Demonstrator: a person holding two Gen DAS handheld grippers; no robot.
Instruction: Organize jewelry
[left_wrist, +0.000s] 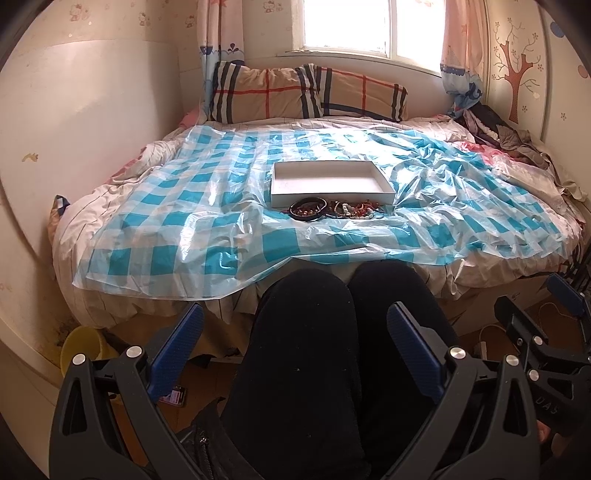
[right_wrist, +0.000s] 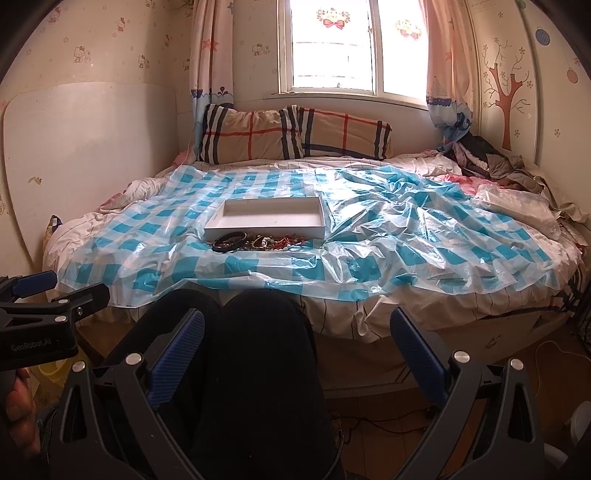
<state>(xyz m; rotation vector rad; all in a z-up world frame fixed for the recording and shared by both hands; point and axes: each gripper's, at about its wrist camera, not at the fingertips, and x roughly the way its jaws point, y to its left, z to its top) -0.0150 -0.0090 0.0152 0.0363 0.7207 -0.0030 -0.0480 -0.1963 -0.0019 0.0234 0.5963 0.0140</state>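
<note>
A white shallow box (left_wrist: 328, 181) (right_wrist: 266, 219) lies open on the blue-checked plastic sheet (left_wrist: 177, 221) (right_wrist: 406, 251) on the bed. A heap of bracelets and beads (left_wrist: 332, 209) (right_wrist: 258, 242) lies just in front of the box, with a dark bangle (left_wrist: 308, 208) (right_wrist: 229, 240) at its left end. My left gripper (left_wrist: 295, 339) is open and empty, held low over the person's knees, well short of the bed. My right gripper (right_wrist: 297, 343) is also open and empty, at about the same height. The right gripper also shows at the right edge of the left wrist view (left_wrist: 535, 314).
Two plaid pillows (left_wrist: 306, 92) (right_wrist: 291, 134) lean under the window. A pile of clothes (left_wrist: 509, 140) (right_wrist: 491, 158) lies at the bed's far right corner. A yellow bin (left_wrist: 79, 349) stands on the floor at the left. The person's black-clad knees (left_wrist: 332, 314) (right_wrist: 240, 332) sit before the bed edge.
</note>
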